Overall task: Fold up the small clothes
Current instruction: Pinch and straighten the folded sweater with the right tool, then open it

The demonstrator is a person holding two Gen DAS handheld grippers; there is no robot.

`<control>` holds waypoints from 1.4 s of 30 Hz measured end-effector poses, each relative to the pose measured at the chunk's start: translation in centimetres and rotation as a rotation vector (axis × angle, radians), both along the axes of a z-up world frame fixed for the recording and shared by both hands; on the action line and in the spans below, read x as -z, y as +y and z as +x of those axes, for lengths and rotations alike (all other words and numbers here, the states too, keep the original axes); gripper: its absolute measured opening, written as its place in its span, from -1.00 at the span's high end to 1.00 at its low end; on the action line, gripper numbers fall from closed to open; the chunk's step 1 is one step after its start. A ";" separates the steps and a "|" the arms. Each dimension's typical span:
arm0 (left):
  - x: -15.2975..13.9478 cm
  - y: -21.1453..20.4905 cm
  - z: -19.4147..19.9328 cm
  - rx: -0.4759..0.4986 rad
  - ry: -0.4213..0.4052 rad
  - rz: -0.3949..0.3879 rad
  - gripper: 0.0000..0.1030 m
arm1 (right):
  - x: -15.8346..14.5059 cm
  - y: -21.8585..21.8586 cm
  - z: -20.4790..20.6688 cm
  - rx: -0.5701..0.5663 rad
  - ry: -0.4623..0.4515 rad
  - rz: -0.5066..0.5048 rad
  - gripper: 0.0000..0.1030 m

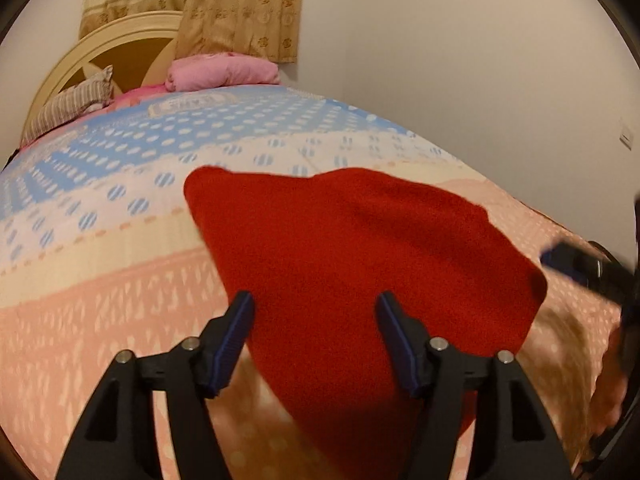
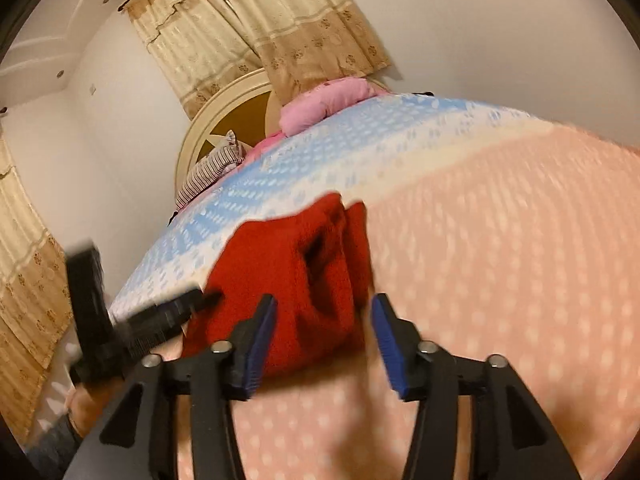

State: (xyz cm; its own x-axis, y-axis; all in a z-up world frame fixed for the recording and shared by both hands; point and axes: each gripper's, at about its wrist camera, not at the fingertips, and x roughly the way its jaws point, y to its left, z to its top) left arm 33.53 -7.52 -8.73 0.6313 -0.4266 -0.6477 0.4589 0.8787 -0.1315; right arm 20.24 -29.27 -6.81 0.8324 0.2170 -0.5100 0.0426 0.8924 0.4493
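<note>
So it's a bedroom: a bed with a quilted bedspread (image 1: 120,288) in peach, cream and blue polka-dot bands, white walls all round, and that bed is the work surface.

The left gripper (image 1: 316,340), black with blue ribbed pads, has its jaws spread apart with nothing pinched. It hangs over the near edge of the red fleece garment (image 1: 360,264), and the cloth shows in the gap between the fingers, but the pads aren't pressing on it. The garment lies on the peach part of the bedspread, fairly flat from this side, its far corner reaching up to the cream band.

The right gripper (image 2: 324,344), same build, is spread open too and empty. In its view the red garment (image 2: 288,280) looks bunched, with a dark fold or opening in the middle, and sits just ahead of its left pad. The left gripper (image 2: 176,312) comes in blurry from the left edge there, its tip right by the cloth, and I can't tell if it's touching.

Further out, at the head of the bed, there's a pink folded blanket (image 1: 224,74), a brown striped pillow (image 1: 72,106), a cream round wooden headboard (image 1: 104,48) and beige patterned curtains (image 1: 224,4).
</note>
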 end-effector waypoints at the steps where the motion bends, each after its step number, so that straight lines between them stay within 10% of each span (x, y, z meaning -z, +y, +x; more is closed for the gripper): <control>1: 0.0 0.0 0.1 -0.001 0.002 -0.002 -0.36 | -0.3 -0.1 1.3 -0.015 0.010 -0.007 -0.07; 5: 0.3 0.4 0.1 -0.009 0.015 -0.023 -0.43 | 0.9 0.1 7.3 -0.086 0.142 -0.015 -0.06; 7: 0.6 0.9 0.1 -0.015 0.034 -0.043 -0.48 | 2.5 0.2 8.0 -0.126 0.199 0.034 0.49; 12: 1.4 1.5 0.2 -0.029 0.050 -0.063 -0.72 | 3.7 0.5 3.9 -0.094 0.163 -0.028 0.81; 19: 1.5 1.0 0.0 -0.047 0.028 -0.019 -0.84 | 3.8 -0.4 3.7 -0.100 0.159 -0.009 0.82; 22: 1.8 1.3 0.3 -0.054 0.039 -0.027 -0.88 | 2.1 -1.6 4.1 -0.052 0.120 0.009 0.26; 23: 1.8 1.3 0.3 -0.053 0.042 -0.029 -0.88 | 1.6 -2.2 4.6 -0.023 0.103 0.020 -0.41; 24: 1.8 1.3 0.4 -0.055 0.043 -0.029 -0.89 | 1.1 -2.6 4.9 -0.010 0.080 0.037 -0.62; 29: 2.0 1.2 0.3 -0.077 0.039 -0.010 -0.97 | 0.5 -2.8 11.2 -0.050 0.125 0.061 -0.59; 31: 2.0 1.2 0.1 -0.084 0.028 -0.001 -0.97 | 1.6 -2.0 14.3 -0.116 0.195 0.077 -0.29; 33: 2.0 1.3 0.1 -0.086 0.029 -0.001 -0.98 | 2.9 -0.9 16.2 -0.170 0.272 0.050 0.75; 42: 2.6 1.7 0.8 -0.062 0.089 -0.046 -1.00 | 4.0 -0.6 13.2 -0.127 0.203 -0.085 0.86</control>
State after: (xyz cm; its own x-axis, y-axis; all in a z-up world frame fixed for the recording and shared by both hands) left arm 34.28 -5.83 -11.29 0.5981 -0.4192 -0.6831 0.3888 0.8971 -0.2100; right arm 33.41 -29.86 -10.78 0.6794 0.2625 -0.6852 0.0092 0.9307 0.3657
